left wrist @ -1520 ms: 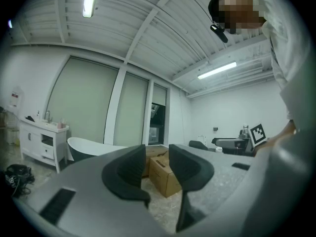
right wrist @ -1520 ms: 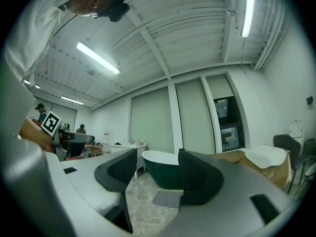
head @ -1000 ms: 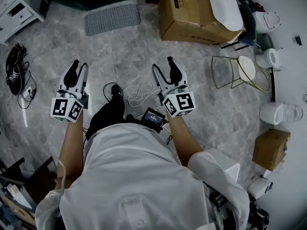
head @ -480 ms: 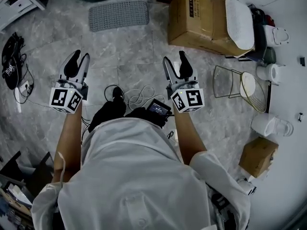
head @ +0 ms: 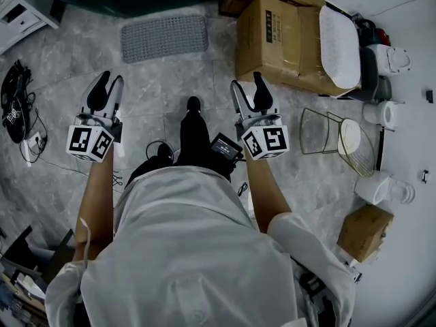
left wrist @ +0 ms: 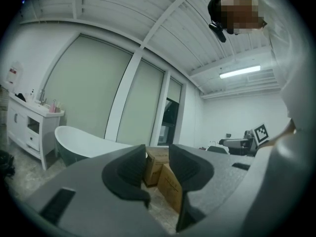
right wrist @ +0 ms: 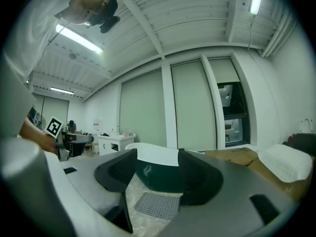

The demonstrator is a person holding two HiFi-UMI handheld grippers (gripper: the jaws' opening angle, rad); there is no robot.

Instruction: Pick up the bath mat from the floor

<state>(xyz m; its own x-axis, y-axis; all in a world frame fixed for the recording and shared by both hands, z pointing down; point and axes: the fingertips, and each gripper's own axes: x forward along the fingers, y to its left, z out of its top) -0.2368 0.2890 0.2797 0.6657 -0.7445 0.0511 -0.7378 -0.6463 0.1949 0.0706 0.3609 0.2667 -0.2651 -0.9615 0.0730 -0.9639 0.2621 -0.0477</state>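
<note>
Forward has stepped one shoe (head: pixel 193 105); left claw (head: pixel 103 89) and right claw (head: pixel 249 92) gape empty, with open floor (head: pixel 155 80) short of the bath mat (head: pixel 164 38).

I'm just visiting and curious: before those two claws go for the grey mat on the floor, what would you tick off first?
1. Bath mat in view, lying flat on the floor: ok.
2. Left gripper jaws apart, nothing between them: ok.
3. Right gripper jaws apart, nothing between them: ok.
4. Nothing lying on the mat; cardboard box stands apart from it: ok.
5. Grippers down at the mat: not ok, both are held short of it.
6. Mat stuck to the floor or loose: cannot tell.
</note>
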